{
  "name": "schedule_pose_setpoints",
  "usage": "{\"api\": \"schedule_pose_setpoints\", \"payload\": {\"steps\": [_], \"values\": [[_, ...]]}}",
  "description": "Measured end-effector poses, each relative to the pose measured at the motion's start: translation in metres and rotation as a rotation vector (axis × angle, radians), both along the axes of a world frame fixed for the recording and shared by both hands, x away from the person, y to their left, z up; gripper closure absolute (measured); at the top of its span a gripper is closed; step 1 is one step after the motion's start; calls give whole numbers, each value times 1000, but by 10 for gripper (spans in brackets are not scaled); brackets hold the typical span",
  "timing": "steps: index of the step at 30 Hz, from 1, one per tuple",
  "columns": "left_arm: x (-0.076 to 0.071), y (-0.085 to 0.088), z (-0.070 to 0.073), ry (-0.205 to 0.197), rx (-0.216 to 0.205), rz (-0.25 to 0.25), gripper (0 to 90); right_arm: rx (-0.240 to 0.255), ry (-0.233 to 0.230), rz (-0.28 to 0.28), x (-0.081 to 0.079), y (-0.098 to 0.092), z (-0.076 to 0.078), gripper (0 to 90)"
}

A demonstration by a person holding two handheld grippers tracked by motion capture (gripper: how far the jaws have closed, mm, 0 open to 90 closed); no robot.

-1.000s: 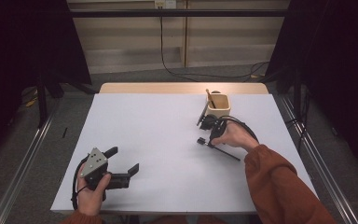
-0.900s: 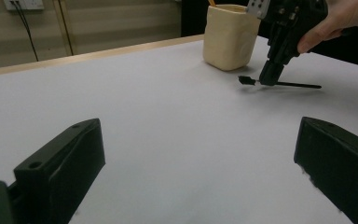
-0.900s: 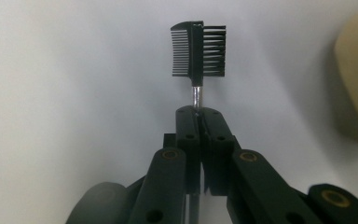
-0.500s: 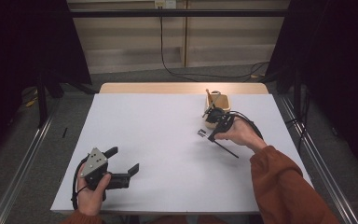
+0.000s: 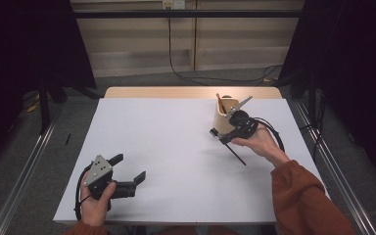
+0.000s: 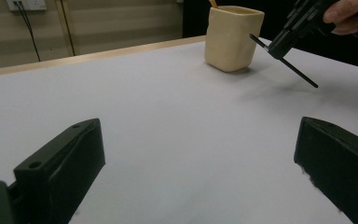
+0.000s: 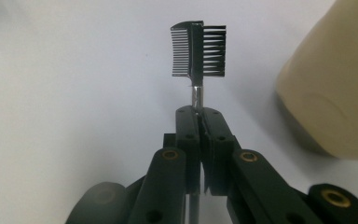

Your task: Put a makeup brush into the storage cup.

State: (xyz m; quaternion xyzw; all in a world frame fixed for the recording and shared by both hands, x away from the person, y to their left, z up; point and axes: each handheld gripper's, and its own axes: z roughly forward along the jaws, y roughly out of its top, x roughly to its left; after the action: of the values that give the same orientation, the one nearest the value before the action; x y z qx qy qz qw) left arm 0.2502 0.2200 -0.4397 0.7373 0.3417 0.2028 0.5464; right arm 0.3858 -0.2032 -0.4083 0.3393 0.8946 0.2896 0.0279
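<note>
The beige cup (image 5: 226, 117) stands upright on the white table (image 5: 166, 161) at the 1 o'clock position of the high view. A thin brown stick (image 5: 221, 104) rests inside it, leaning against the rim.

The right gripper (image 5: 227, 138) is clamped on the brow comb (image 7: 198, 50), held clear of the table just beside the cup at its 6 o'clock side.

The left gripper (image 5: 129, 169) rests at 7 o'clock, jaws apart, holding nothing.
</note>
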Motion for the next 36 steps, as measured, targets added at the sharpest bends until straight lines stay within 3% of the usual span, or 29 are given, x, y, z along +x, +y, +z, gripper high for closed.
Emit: {"api": "schedule_pose_setpoints", "payload": {"steps": [11, 17, 26, 36], "values": [[0, -1, 0, -3, 4, -4, 17, 115, -72, -32, -9, -11, 0, 864], [-4, -5, 2, -9, 8, -21, 17, 198, -136, -70, -15, -14, 4, 864], [-1, -2, 0, -4, 6, -5, 17, 279, -180, -67, -22, -20, 2, 863], [-1, -1, 1, -7, 3, -2, 17, 438, -276, -85, -32, -31, 7, 862]]}}
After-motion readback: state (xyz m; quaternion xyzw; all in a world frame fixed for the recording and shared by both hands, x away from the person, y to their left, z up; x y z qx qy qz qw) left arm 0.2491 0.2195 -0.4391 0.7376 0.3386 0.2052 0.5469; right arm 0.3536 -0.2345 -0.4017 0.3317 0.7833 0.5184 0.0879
